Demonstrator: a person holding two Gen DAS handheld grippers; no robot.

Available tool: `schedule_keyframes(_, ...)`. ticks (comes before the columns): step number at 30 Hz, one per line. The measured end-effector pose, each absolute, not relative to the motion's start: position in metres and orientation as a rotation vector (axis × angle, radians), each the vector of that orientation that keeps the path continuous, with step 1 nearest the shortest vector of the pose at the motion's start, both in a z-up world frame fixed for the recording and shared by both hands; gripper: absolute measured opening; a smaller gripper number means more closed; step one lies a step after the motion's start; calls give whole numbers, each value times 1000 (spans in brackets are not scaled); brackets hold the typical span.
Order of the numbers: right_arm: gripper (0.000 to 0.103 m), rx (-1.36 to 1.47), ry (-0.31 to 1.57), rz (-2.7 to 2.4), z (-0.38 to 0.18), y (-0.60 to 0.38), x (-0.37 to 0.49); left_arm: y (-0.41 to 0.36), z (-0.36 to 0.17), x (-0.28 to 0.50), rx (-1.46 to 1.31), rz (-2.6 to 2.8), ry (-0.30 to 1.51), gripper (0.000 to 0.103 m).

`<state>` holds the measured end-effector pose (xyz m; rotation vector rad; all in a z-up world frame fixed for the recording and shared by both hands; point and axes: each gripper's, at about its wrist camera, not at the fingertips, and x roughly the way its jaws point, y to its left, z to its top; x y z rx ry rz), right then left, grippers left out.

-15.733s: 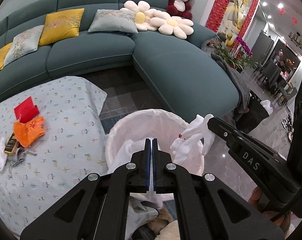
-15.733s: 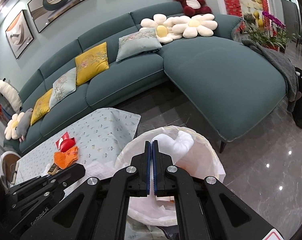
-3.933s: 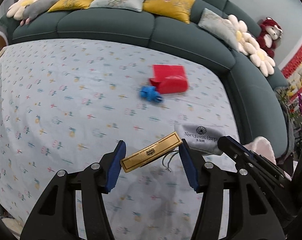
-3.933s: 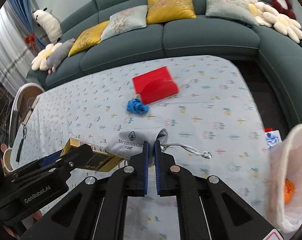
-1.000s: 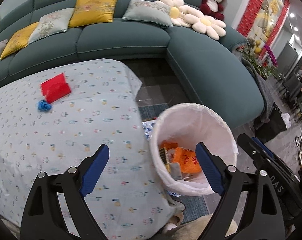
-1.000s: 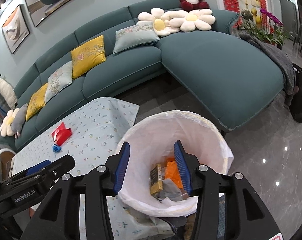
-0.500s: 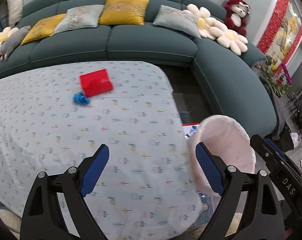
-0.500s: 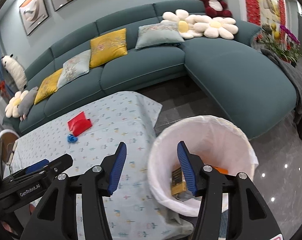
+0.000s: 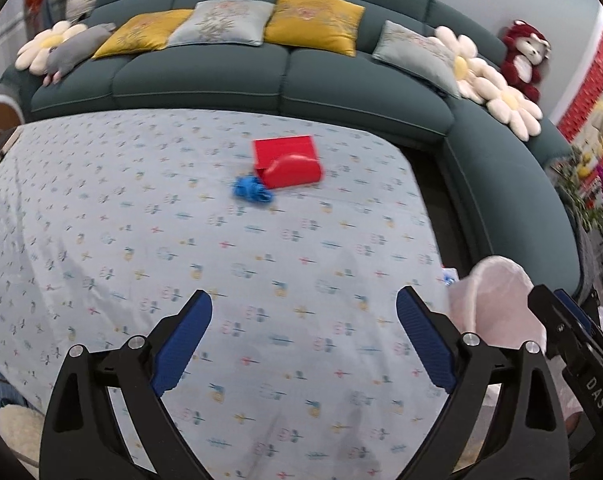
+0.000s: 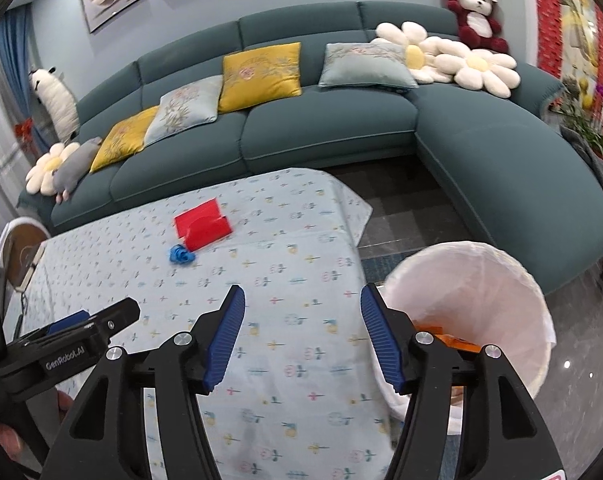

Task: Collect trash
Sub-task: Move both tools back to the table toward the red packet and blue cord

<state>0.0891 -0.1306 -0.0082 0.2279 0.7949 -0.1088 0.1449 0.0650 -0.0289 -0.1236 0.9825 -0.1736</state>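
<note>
Two bits of trash are left on the counter: a red packet and a blue scrunched scrap touching its near-left corner, both lying toward the sofa side of the flowered cloth. Those are the targets now, by my reading, and this looks like the reach toward them, with nothing yet in hand.

The left hand-held gripper has its jaws spread wide and opening, only cloth showing between them, and the red packet sits well beyond its tips. The right hand-held gripper is opening too, about half spread, empty as well; from its view the red packet and blue scrap lie ahead and to the left.

The white-lined bin stands off the counter's end, right of the red packet, with something orange visible inside.

Next move, I'd judge: carry on across the cloth toward the sofa, bring one pair of jaws down around the red packet and the other over the blue scrap. The scrap is small and soft, so the tips need to come right down to the cloth without snagging it.
</note>
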Motion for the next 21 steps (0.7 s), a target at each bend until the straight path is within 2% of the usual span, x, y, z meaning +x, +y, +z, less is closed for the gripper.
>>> schedule_keyframes(8, 59, 199, 847, -62, -30, -104, 129, 96, -53, 185, -150, -119, 1009, 90)
schedule_keyframes(21, 59, 188, 928, -10, -80, -78, 218, 104, -111, 282, -171, -83, 1068, 90)
